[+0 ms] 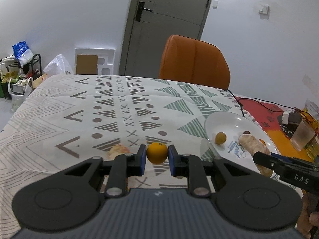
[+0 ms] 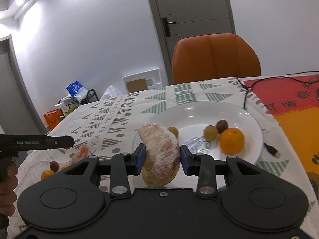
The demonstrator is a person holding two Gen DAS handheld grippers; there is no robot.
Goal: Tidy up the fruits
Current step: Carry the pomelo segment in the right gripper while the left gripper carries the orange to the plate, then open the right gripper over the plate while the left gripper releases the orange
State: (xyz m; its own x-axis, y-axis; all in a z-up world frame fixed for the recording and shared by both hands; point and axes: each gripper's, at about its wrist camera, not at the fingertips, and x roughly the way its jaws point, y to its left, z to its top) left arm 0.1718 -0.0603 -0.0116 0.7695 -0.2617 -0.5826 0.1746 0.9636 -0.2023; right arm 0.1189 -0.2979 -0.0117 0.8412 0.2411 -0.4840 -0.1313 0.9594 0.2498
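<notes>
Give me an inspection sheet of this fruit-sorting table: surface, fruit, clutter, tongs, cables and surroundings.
Surface: patterned tablecloth; red and orange mat at its right.
Job's things: white plate holds an orange, a green fruit, a brown fruit and a small yellow fruit. More small fruit and a peeled segment lie on the cloth.
Clutter: glass on the mat.
Tongs: left tongs shut on a small orange; right tongs shut on a wrapped fruit piece by the plate's near rim.
Cables: black cable behind the plate; plug beside its right rim.
Surroundings: orange chair, grey door, bags and rack.
</notes>
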